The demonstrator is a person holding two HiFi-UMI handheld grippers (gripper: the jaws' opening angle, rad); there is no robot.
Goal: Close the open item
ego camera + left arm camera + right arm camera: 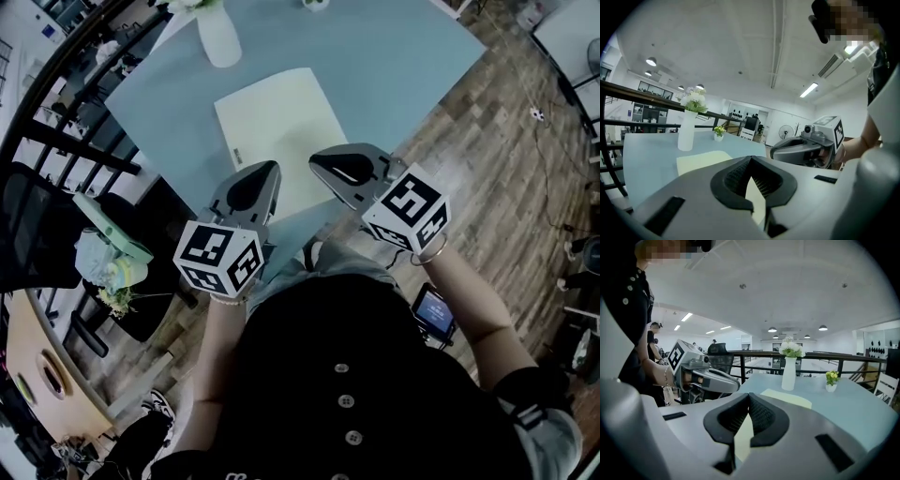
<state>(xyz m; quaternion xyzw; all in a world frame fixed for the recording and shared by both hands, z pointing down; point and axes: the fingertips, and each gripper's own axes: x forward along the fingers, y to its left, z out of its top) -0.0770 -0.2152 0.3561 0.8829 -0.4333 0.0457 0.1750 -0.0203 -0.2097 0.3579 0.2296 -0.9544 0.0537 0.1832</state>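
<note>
Two hand-held grippers: the left hand-held gripper (266, 171) and right hand-held gripper (317, 167) are side by side and apart, tips over the near corner of the desk (403, 75).
Left jaws: clenched together, nothing between them.
Right jaws: likewise closed, with nothing held.
Folder: the pale yellow folder (277, 117) lies flat on the desk, its near edge under both tips; whether they touch it cannot be told.
Folder edges: well in from the desk's right edge, nearer its left.
Vase: the white vase (217, 37) is upright beyond the folder's far left corner, apart from it.
Far side: a small flower pot (830, 380) stands farther back.
Open room: bare desk lies right of the folder, with wooden floor (506, 159) past that edge. A black railing (56, 103) runs close along the left.
</note>
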